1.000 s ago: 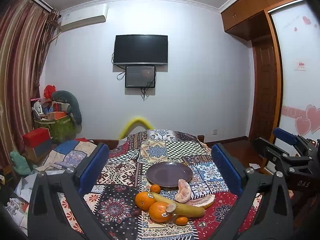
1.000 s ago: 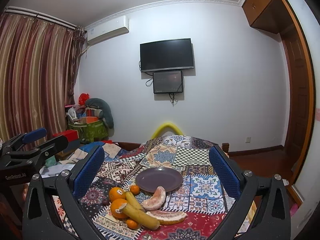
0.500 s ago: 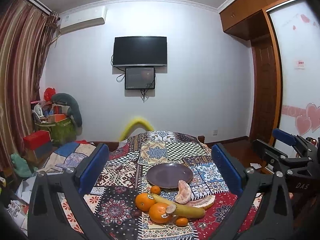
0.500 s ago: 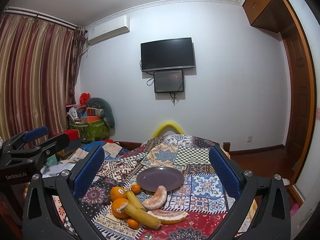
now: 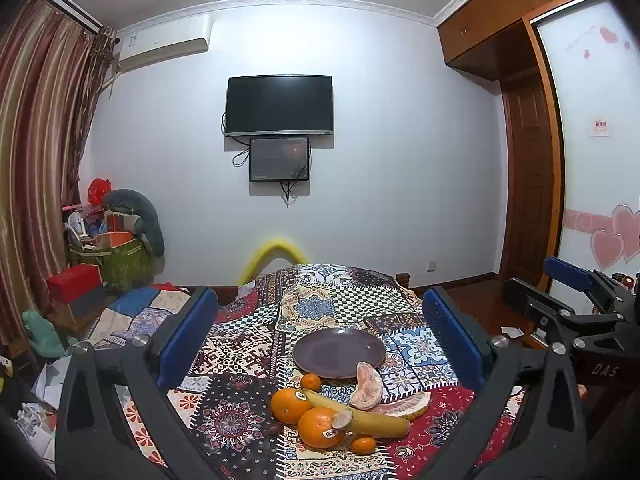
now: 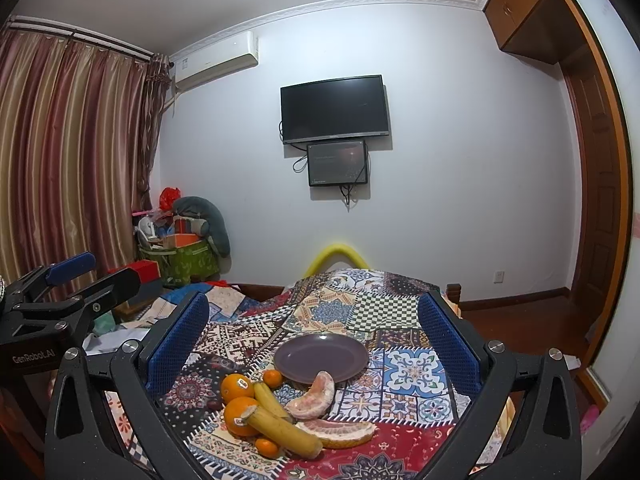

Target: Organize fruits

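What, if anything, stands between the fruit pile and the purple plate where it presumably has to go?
Nothing visible does. The purple plate lies bare just behind the pile, and one pomelo segment already reaches its near rim. Both the left gripper and the right gripper hang open above the patterned cloth, holding nothing.

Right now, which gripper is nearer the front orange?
Left, likely. The left gripper faces the front orange head-on and sees it larger; the right gripper stands off to its right. Both jaws open.
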`<action>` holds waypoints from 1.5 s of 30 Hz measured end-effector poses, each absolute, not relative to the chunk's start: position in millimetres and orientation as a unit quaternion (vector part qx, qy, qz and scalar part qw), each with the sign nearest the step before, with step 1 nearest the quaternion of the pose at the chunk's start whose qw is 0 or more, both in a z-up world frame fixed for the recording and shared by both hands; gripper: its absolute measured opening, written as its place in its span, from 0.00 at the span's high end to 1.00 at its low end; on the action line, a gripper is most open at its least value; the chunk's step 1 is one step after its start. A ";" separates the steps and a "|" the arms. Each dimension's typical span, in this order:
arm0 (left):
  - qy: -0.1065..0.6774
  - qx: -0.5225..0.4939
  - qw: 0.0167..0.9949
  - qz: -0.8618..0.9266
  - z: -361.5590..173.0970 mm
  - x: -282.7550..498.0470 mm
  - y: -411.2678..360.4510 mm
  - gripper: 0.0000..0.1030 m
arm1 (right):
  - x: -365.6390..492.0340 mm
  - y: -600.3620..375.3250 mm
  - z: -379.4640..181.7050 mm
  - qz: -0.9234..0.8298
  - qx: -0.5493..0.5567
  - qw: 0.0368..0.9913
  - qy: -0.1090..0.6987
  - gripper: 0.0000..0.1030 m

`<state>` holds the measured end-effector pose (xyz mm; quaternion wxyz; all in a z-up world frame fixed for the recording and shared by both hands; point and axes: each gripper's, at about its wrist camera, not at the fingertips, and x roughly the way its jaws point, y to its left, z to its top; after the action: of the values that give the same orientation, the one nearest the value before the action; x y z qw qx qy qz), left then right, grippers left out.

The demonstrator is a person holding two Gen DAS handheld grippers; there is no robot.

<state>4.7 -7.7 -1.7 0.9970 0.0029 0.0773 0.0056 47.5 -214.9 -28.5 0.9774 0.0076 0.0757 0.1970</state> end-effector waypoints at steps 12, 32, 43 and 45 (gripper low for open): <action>0.076 0.002 0.997 0.006 1.3 4.4 -8.6 0.00 | 47.6 -213.8 -27.6 0.196 0.005 0.978 0.076 0.00; 0.092 -0.001 0.996 0.008 -9.2 14.0 1.6 0.00 | 52.9 -215.3 -32.2 0.198 0.009 0.976 0.086 0.00; 0.201 0.010 0.979 0.036 -70.2 63.3 36.4 0.00 | 88.8 -206.8 -84.0 0.197 -0.026 0.965 0.170 0.00; 0.224 0.006 0.974 0.032 -83.2 72.6 43.1 0.00 | 95.1 -203.1 -95.4 0.202 -0.037 0.960 0.190 0.00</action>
<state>72.6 43.1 -83.2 0.9740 0.0064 0.2242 0.0321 95.1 -203.1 -95.4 0.9600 -0.0374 0.1900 0.2021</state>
